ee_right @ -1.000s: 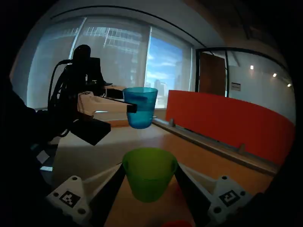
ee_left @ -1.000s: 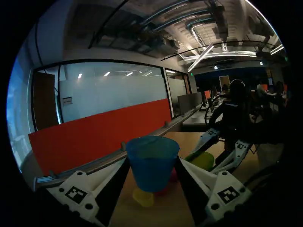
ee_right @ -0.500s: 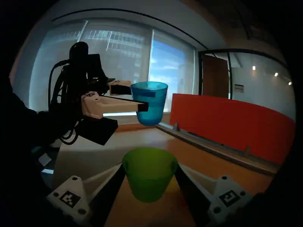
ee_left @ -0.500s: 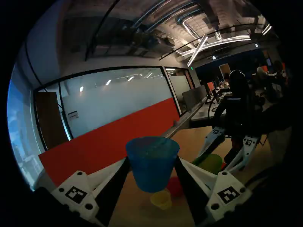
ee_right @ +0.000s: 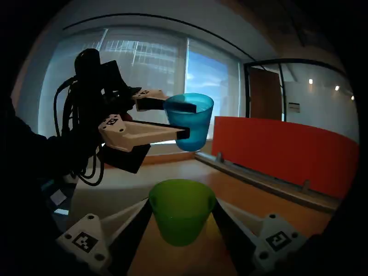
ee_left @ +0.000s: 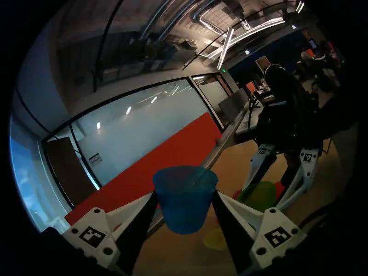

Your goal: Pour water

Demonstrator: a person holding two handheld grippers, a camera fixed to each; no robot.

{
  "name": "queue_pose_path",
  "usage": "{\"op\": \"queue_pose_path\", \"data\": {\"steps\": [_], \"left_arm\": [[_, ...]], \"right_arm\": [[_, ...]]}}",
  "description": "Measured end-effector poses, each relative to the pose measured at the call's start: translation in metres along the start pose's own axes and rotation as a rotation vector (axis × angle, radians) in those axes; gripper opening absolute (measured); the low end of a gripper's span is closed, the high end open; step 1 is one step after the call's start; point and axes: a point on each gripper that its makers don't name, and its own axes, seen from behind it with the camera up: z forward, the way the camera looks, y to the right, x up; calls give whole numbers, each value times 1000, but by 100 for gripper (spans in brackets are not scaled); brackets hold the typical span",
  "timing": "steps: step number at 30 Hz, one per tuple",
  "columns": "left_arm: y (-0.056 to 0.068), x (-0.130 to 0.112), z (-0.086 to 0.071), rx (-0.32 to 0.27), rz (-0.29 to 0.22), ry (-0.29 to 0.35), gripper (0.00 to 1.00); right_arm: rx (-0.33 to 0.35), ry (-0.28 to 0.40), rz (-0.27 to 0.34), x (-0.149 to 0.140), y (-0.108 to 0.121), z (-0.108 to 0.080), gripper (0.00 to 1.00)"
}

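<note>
1. While both cups hang clear of the table, pouring hasn't begun: no stream visible, fill level can't be told.
2. Left gripper fingers clamp the blue cup, above and beyond the green cup clamped by the right gripper.
3. Blue cup's long axis is near vertical, mouth up, with a slight lean. Tipping is left.

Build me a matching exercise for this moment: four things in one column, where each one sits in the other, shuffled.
Things:
1. blue cup
2. green cup
3. yellow cup
4. red panel

Places:
a. between the right gripper fingers
b. on the table, unheld
c. between the left gripper fingers
d. along the table's edge

Pairs: 1-c, 2-a, 3-b, 4-d.
</note>
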Motion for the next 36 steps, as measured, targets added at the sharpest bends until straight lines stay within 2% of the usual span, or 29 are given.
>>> {"op": "queue_pose_path", "data": {"steps": [5,17,26,36], "left_arm": [[1,5,-2,-2,43,6,83],[5,11,-5,18,192,0,83],[7,17,-2,34,299,9,83],[3,23,-2,54,384,17,83]], "right_arm": [[7,6,6,1,-1,2,91],[11,9,6,5,0,8,91],[10,8,2,5,0,10,91],[12,12,0,9,-1,11,91]]}}
